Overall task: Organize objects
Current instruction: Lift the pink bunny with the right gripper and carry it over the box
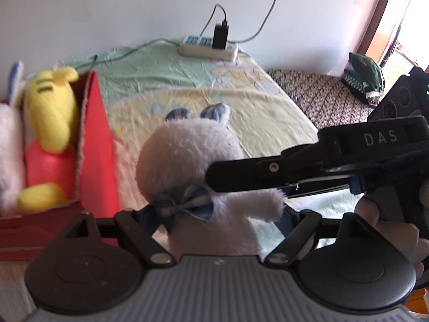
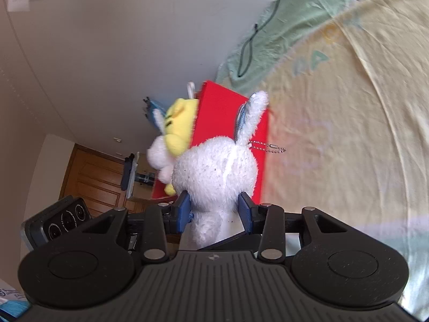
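White plush rabbit [image 2: 214, 177] clamped between both hand-held grippers: right [image 2: 215, 210], left [image 1: 217, 214]; red box [image 1: 96, 145] beside.

the white plush rabbit [image 1: 193, 158] hides the left gripper's fingertips [image 1: 150, 214], so its grip seems unclear.

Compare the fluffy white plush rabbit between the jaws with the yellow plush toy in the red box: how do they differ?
The fluffy white plush rabbit is white with a blue checked bow; the yellow plush toy is plain bright yellow. The rabbit is held over the bed by both the left gripper and the right gripper; the yellow toy already sits in the red cardboard box. Both are soft stuffed toys.
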`<state>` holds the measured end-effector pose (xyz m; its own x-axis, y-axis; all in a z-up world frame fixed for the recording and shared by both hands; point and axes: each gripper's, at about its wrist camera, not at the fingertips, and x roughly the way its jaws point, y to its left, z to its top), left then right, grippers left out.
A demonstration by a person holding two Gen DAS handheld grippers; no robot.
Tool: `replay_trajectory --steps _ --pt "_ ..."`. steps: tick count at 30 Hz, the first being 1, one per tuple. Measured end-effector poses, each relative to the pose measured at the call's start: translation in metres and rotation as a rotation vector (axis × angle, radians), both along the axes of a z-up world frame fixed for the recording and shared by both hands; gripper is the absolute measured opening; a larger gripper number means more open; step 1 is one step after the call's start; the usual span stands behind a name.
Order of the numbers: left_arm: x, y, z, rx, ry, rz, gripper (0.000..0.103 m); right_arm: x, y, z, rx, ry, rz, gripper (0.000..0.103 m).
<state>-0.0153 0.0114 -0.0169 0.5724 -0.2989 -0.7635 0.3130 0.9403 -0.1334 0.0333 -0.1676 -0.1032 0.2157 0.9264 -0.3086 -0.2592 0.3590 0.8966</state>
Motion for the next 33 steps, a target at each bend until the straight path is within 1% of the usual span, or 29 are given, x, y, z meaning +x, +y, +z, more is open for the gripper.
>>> replay_trajectory --steps 5,11,16,21,23,28,33 --pt "-0.011 0.016 0.024 -0.018 -0.073 0.021 0.083 -0.002 0.018 0.025 0.017 -0.06 0.014 0.042" --pt "-0.019 0.048 0.048 -0.029 -0.156 0.025 0.083 -0.007 0.048 0.05 0.038 -0.141 0.017 0.042" --pt "-0.019 0.091 0.07 -0.039 -0.215 0.024 0.084 -0.011 0.088 0.067 0.069 -0.189 0.0 0.042" --pt "-0.018 0.142 0.086 -0.041 -0.263 0.048 0.083 -0.006 0.141 0.077 0.096 -0.228 0.007 0.042" --pt "-0.014 0.162 0.088 -0.033 -0.275 0.06 0.083 -0.003 0.162 0.078 0.104 -0.234 0.014 0.042" --pt "-0.002 0.214 0.087 -0.021 -0.274 0.102 0.083 0.007 0.215 0.076 0.103 -0.246 0.038 0.042" --pt "0.016 0.261 0.074 -0.023 -0.237 0.126 0.083 0.015 0.258 0.063 0.076 -0.244 0.041 0.041"
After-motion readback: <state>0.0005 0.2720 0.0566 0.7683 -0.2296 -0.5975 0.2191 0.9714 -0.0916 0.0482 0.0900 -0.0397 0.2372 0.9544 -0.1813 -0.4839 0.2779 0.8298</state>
